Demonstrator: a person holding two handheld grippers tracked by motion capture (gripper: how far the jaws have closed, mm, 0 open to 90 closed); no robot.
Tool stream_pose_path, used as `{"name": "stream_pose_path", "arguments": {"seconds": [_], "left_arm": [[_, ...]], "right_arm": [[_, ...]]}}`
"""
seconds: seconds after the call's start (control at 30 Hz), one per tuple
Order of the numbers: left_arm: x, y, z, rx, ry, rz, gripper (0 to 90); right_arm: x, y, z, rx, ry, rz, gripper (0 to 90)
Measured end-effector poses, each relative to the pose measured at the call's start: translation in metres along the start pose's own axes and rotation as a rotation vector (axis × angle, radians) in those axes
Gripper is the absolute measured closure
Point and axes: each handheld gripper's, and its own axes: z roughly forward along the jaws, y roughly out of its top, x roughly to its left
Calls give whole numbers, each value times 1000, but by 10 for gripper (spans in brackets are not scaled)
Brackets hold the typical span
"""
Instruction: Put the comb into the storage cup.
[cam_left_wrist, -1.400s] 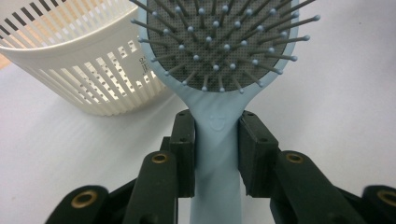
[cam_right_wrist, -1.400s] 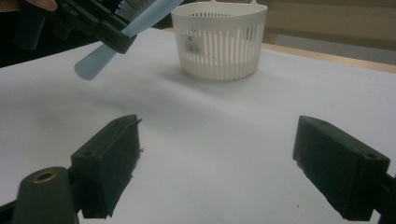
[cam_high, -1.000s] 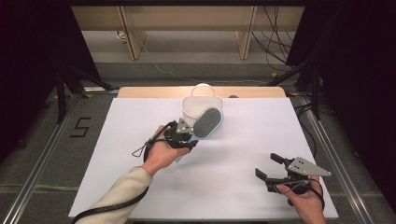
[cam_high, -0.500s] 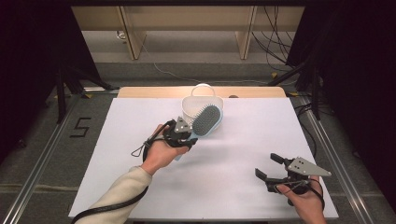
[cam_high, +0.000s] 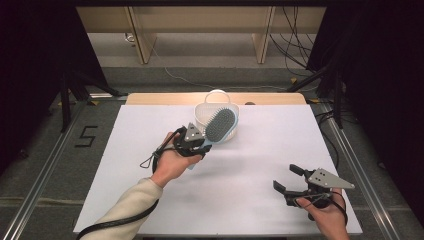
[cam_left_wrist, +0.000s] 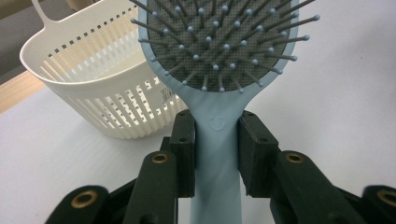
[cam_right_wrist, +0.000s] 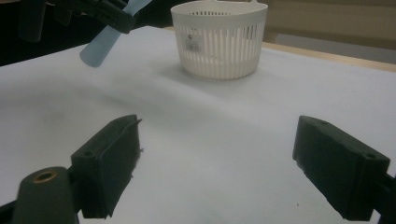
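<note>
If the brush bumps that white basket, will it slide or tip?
Probably slides: the basket looks like thin slotted plastic, seemingly empty, so likely light, on a smooth white table. Its broad base suggests tipping is less likely. The hairbrush held in the left tool looks rigid.

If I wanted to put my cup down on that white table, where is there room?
Plenty: the wide bare stretch of the white table between the left gripper and the right gripper, and both far corners beside the white slatted basket. It is crowded only at the far middle, where the blue hairbrush hangs by the basket.
</note>
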Motion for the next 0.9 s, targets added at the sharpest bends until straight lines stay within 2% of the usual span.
{"name": "stream_pose_path", "arguments": {"seconds": [0.9], "left_arm": [[3,2,-5,-77,26,-35,696]], "right_arm": [[0,0,0,3,0,0,156]]}}
